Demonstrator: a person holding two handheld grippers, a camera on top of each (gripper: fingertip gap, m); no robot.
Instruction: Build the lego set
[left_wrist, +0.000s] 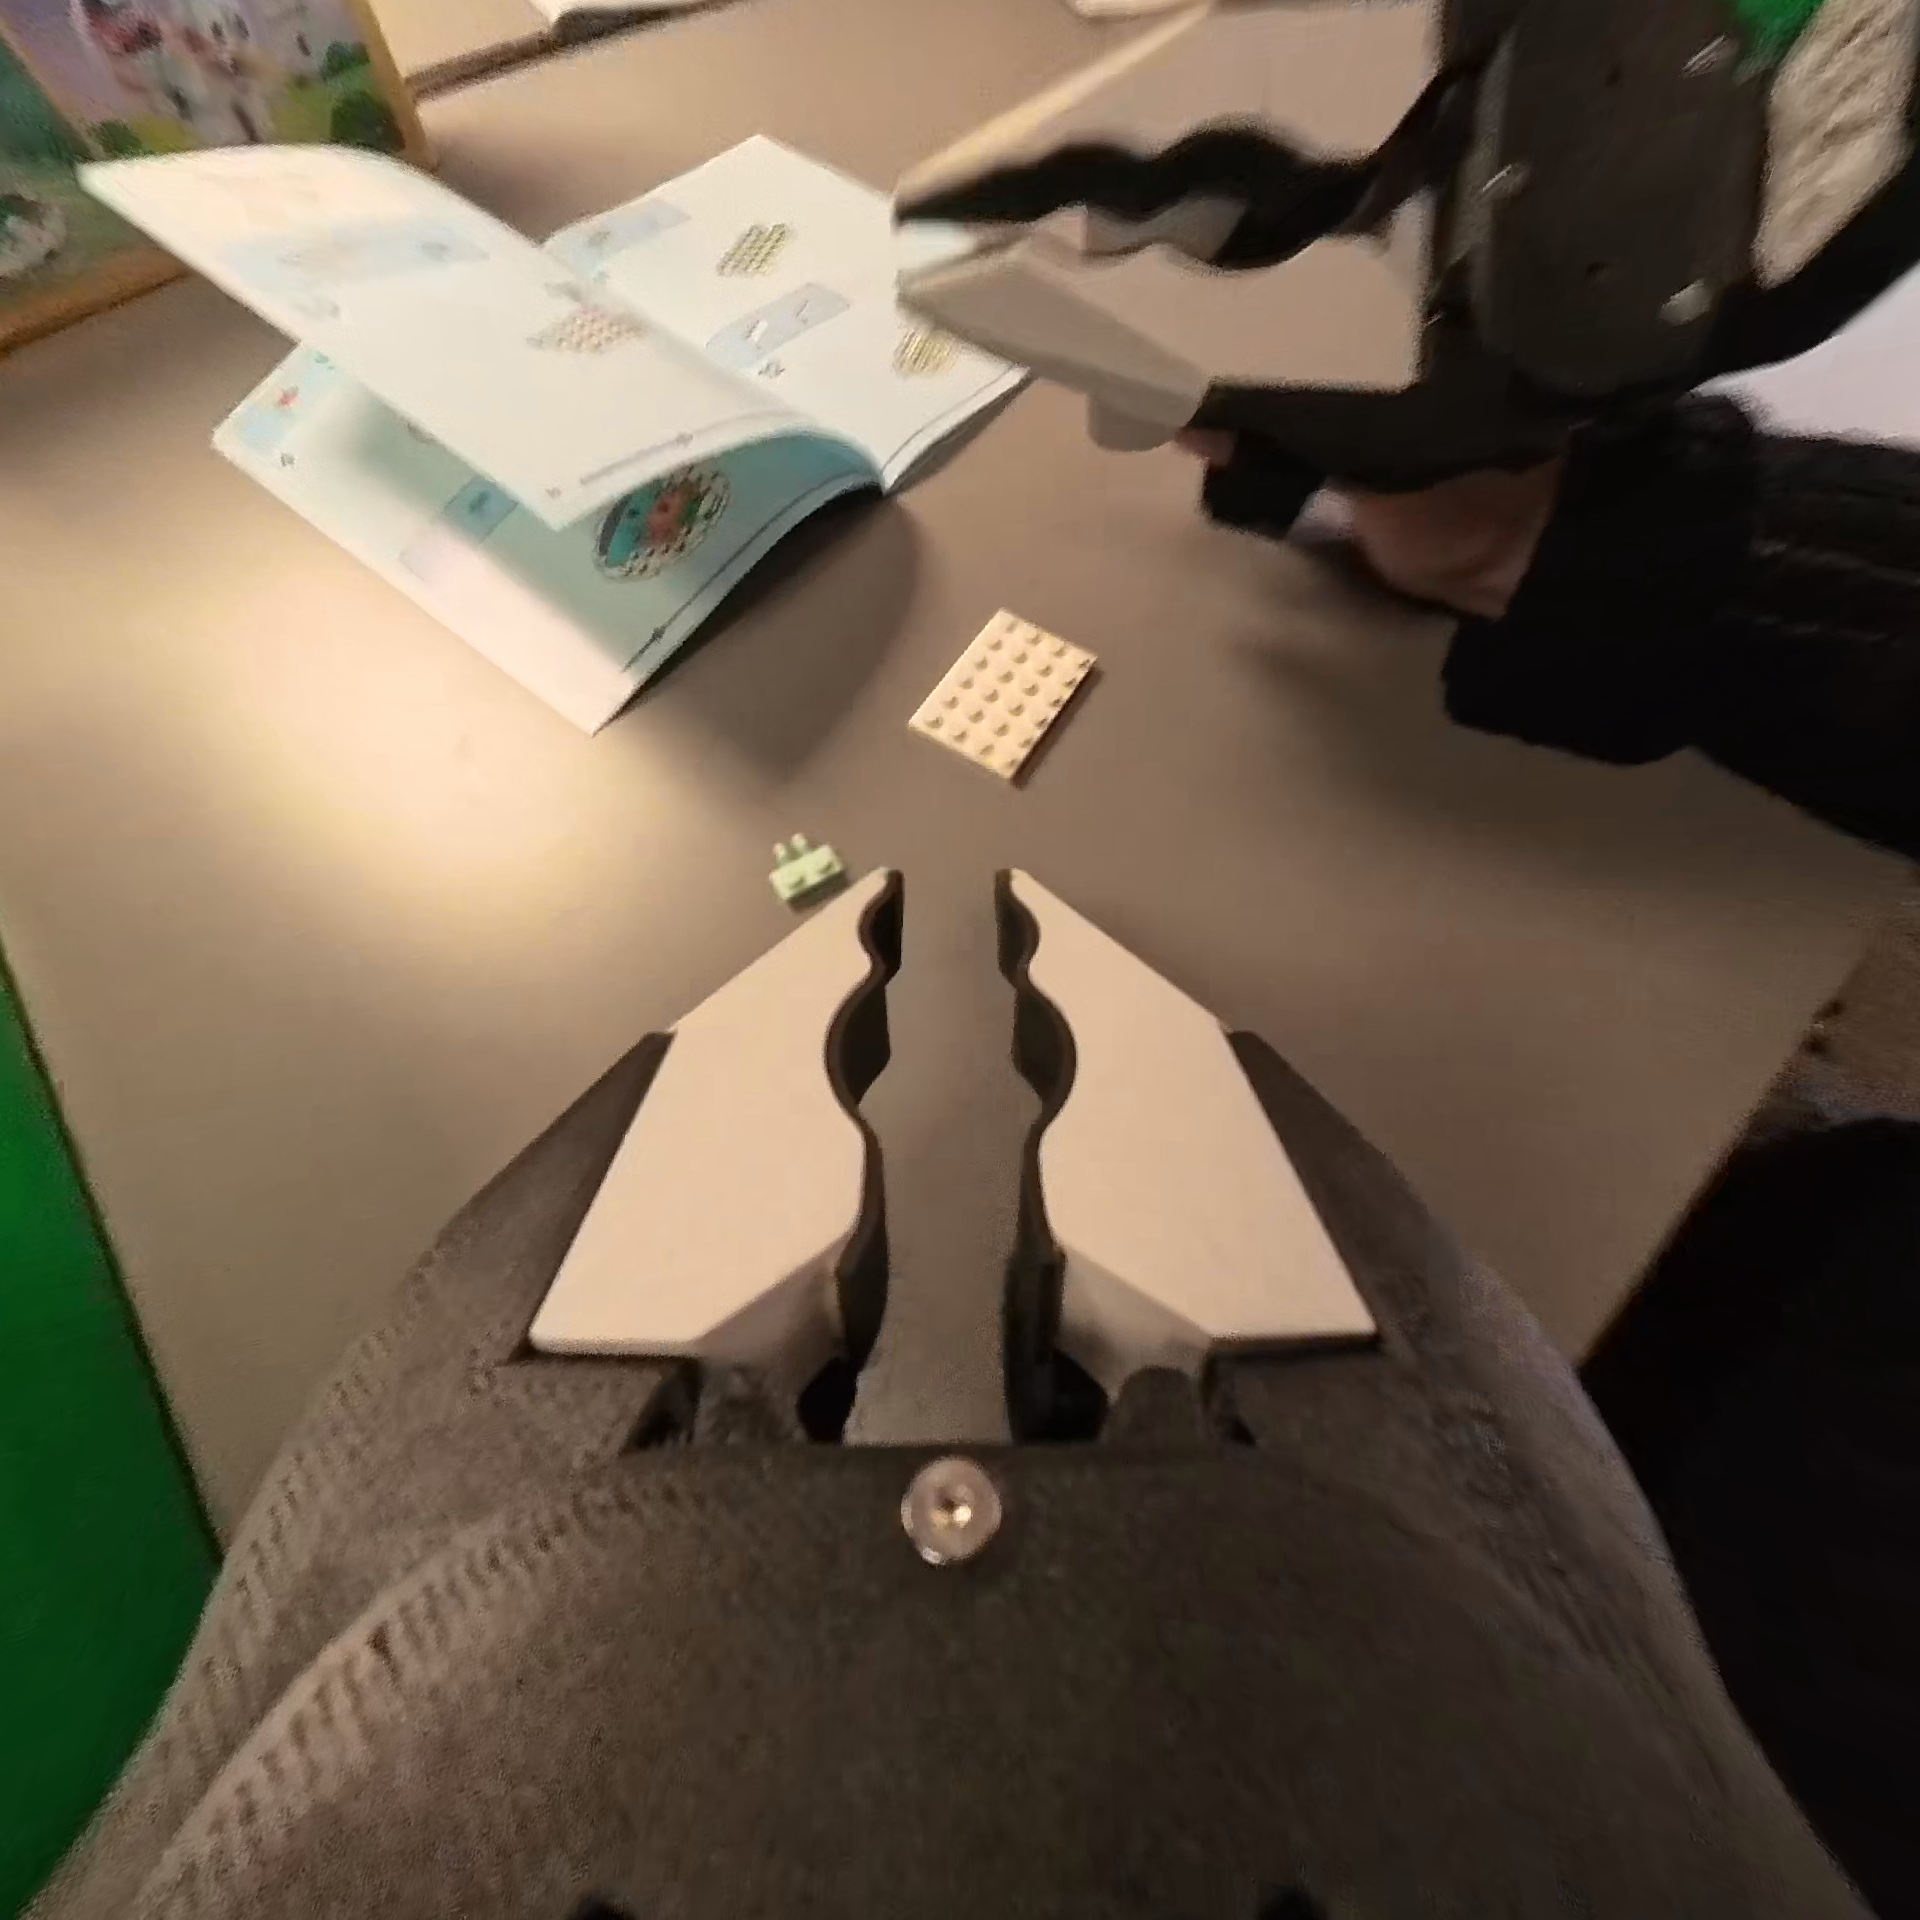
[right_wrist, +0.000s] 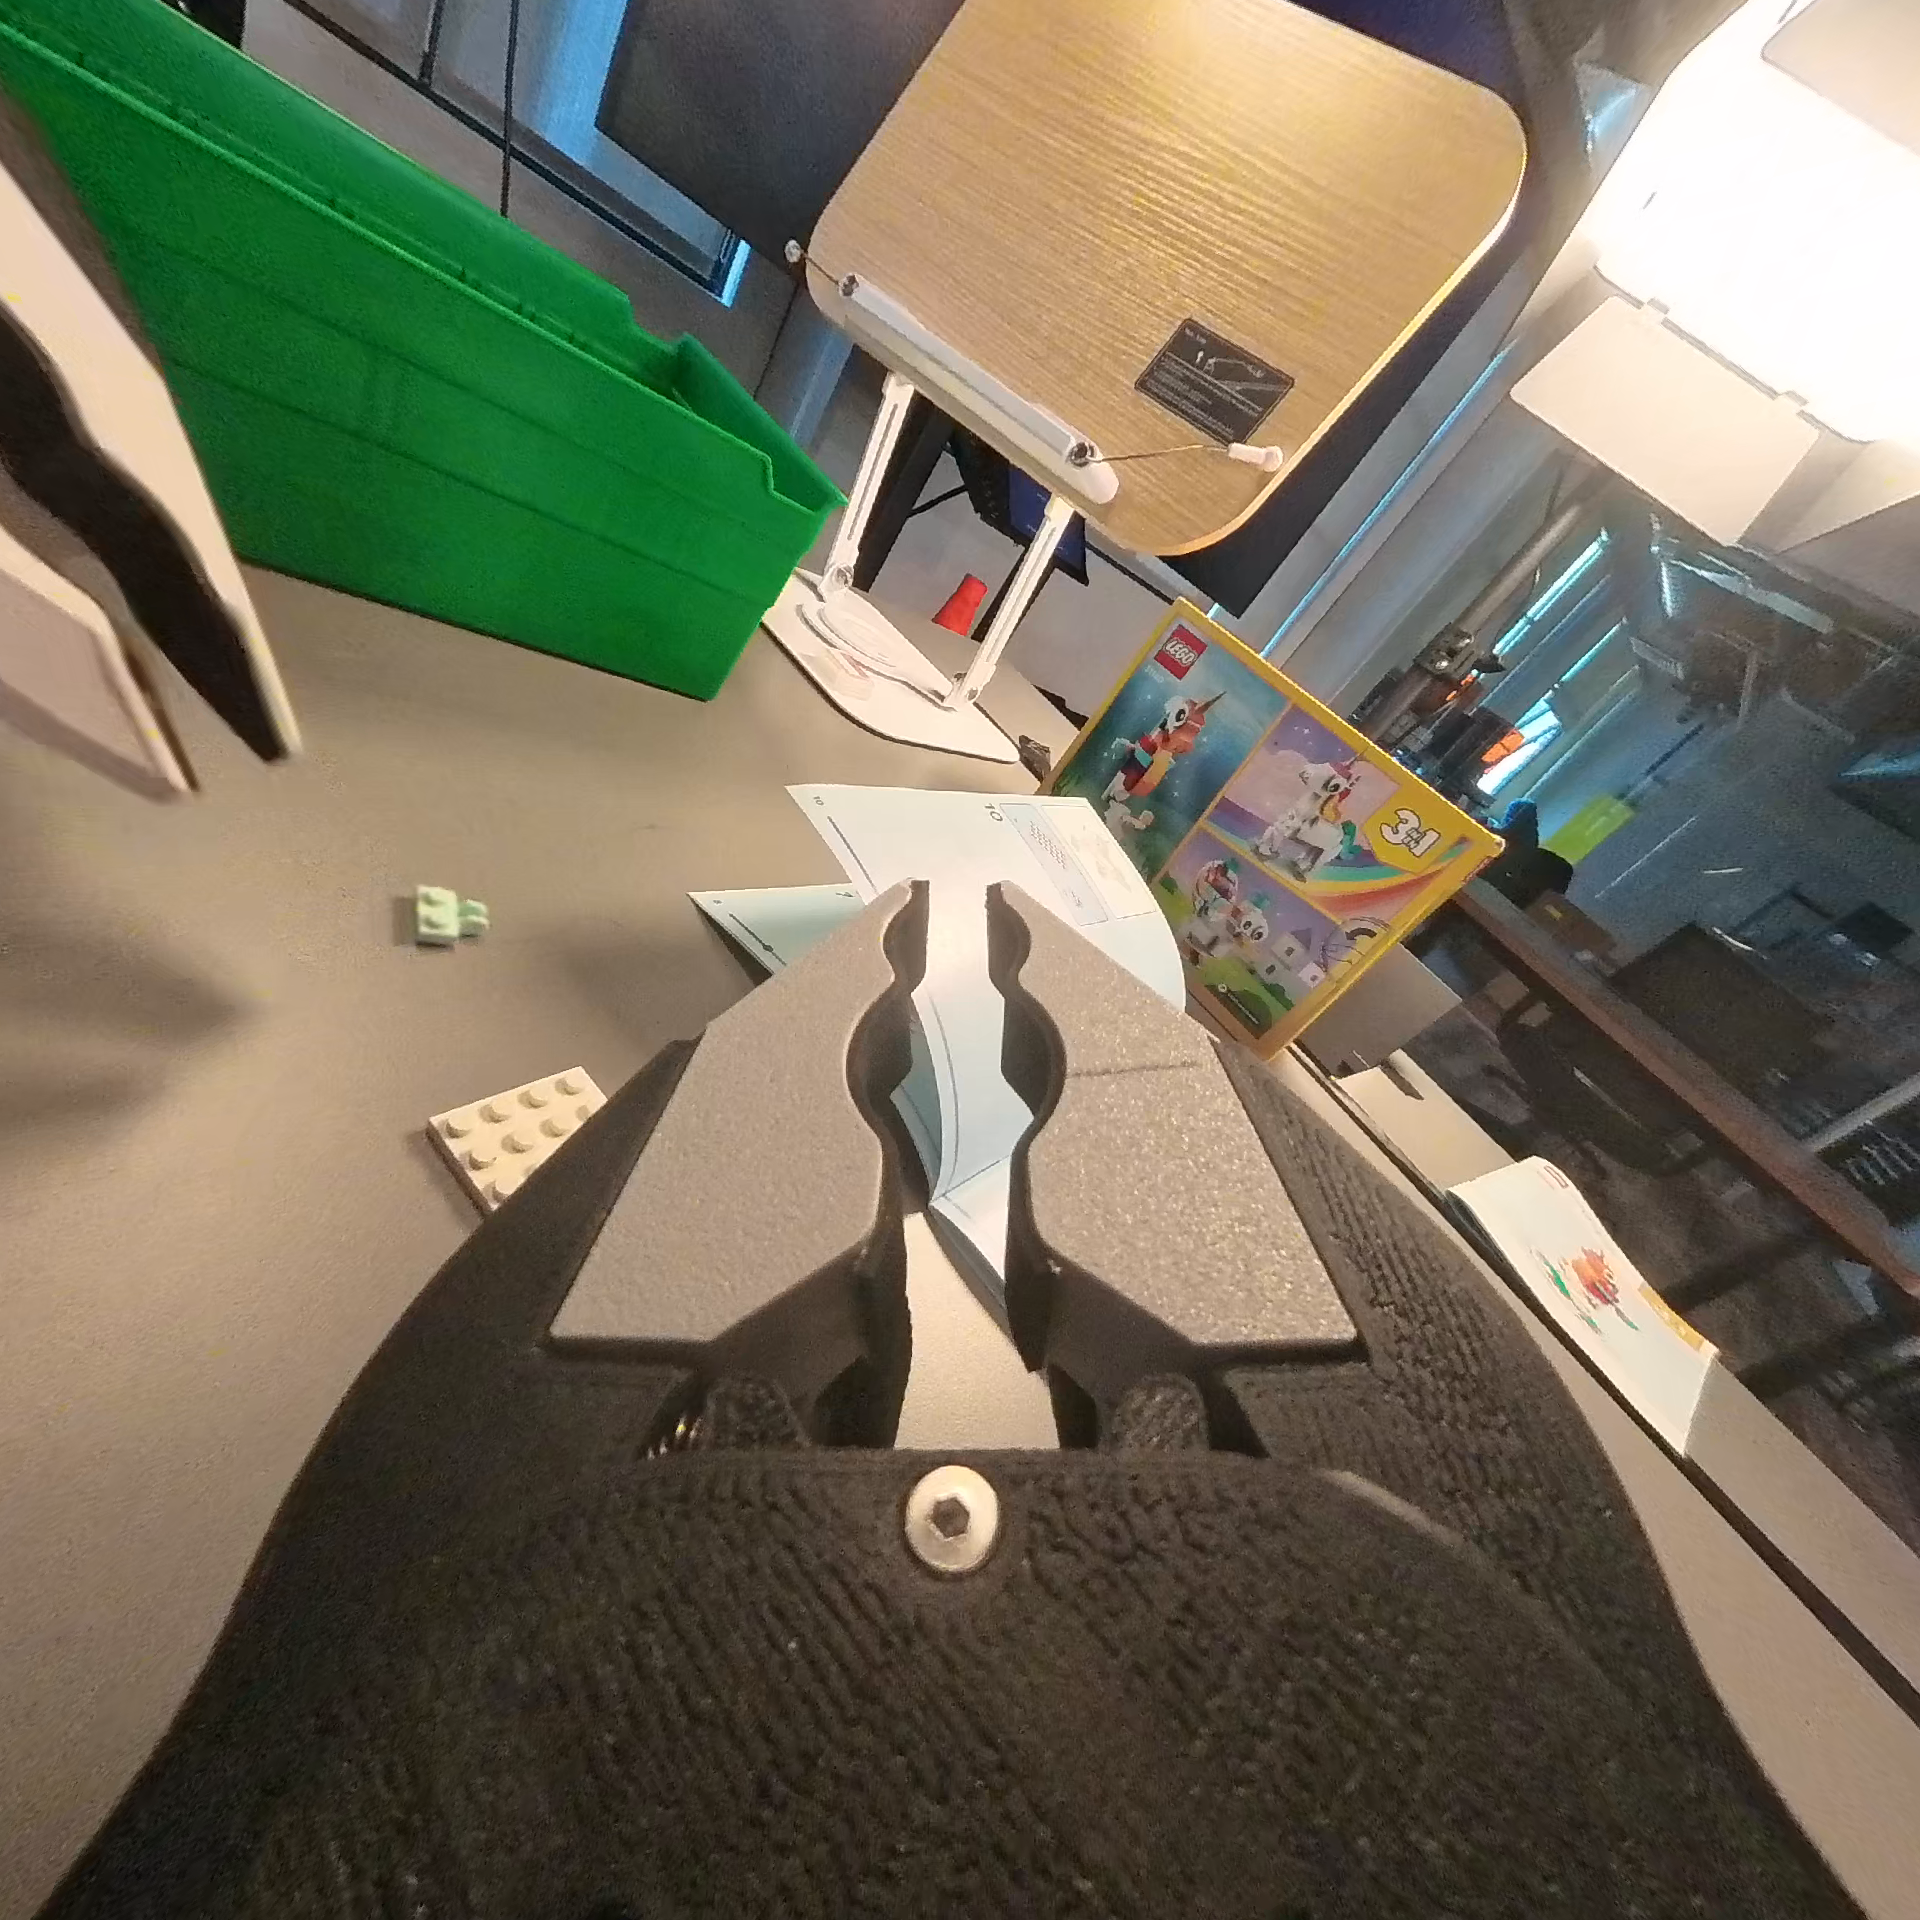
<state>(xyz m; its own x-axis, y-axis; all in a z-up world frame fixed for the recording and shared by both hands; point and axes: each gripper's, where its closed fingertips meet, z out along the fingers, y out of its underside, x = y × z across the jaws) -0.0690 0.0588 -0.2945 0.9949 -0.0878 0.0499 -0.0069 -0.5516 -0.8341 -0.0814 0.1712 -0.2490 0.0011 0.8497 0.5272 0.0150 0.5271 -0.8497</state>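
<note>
A cream studded plate (left_wrist: 1006, 694) lies flat on the grey table, just ahead of my left gripper (left_wrist: 948, 883), which is open and empty above the table. A small light green piece (left_wrist: 808, 868) lies beside its left fingertip. My right gripper (right_wrist: 956, 899) is open with a narrow gap and holds nothing; it hovers over the open instruction booklet (right_wrist: 966, 1039). In the right wrist view the plate (right_wrist: 520, 1127) sits by its left finger and the green piece (right_wrist: 449, 916) farther left. The right gripper (left_wrist: 914, 249) also shows blurred at the upper right of the left wrist view, over the booklet (left_wrist: 582, 416).
A green bin (right_wrist: 468, 436) stands at the table's far left. A wooden book stand (right_wrist: 1164, 260) and the set's colourful box (right_wrist: 1278, 852) stand behind the booklet. A second booklet (right_wrist: 1590, 1278) lies at the right edge. A hand in a dark sleeve (left_wrist: 1455, 551) holds the right gripper.
</note>
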